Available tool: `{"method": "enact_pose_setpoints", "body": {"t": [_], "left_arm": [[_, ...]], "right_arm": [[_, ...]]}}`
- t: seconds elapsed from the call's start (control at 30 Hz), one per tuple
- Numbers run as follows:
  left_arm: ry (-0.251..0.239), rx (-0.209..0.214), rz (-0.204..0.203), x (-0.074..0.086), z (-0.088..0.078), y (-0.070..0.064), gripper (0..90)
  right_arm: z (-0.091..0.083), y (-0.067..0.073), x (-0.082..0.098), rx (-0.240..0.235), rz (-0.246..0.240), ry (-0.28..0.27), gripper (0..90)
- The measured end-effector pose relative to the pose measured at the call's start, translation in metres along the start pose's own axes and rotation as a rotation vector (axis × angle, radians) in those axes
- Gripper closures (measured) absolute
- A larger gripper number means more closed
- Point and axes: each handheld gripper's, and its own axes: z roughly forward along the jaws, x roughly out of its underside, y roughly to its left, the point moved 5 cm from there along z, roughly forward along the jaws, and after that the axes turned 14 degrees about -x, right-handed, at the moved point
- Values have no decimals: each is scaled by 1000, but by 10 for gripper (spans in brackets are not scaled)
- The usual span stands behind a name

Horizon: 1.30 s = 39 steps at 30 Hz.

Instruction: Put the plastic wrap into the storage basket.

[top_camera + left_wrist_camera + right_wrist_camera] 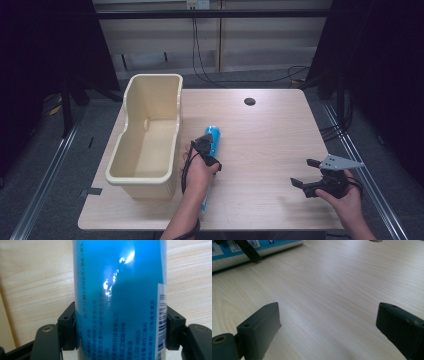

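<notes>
The blue tube [212, 145] is lying flat on the wooden table [270, 130], just left of centre in the high view, running from mid-frame down toward the lower edge, close beside the right wall of the cream plastic bin [145, 137] but apart from it. The left gripper [206, 146] is clamping it: in the left gripper view the glossy blue body [120, 300] is filling the middle of the frame, with a black jaw pressing against it at the lower left and another at the lower right. The right gripper [306, 172] is sitting in the lower right of the high view with its jaws spread wide and nothing between them; in the right gripper view they are framing bare wood, with the tube [257, 250] crossing the upper left corner. The likeliest trouble, as I judge it, is slipping: the tube's skin is slick and round, and the jaws are appearing to grip it toward one end, so the long free end may sag or swing on lifting and twist out of the pads. If it is heading for the bin, that trailing end could also catch the near rim and tip the tube back onto the table. The bin itself is standing upright in the left half of the frame, and its pale floor is showing bare, with nothing inside.
</notes>
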Motion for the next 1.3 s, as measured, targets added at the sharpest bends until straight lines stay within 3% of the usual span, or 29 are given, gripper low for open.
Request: {"method": "enact_pose_setpoints", "body": {"t": [0.13, 0.2, 0.43, 0.73, 0.9, 1.2, 1.3], "left_arm": [[43, 60, -9, 1, -7, -2, 320], [48, 57, 13, -3, -17, -2, 320], [17, 80, 15, -14, -45, 3, 321], [20, 118, 33, -24, -76, 8, 321], [16, 148, 27, -29, -94, 14, 320], [-1, 141, 29, -34, -120, 27, 320], [1, 159, 21, -35, -127, 33, 320]], "right_arm": [[1, 0, 0, 1, 4, -1, 51], [1, -1, 0, 4, 1, 1, 51], [-1, -1, -1, 2, -4, -9, 51], [-2, -1, -2, 6, -2, -17, 51], [-2, -1, -2, 6, -3, -13, 50], [-1, 1, -3, 3, -13, -14, 44], [-1, 1, -3, -1, -17, -13, 42]]}}
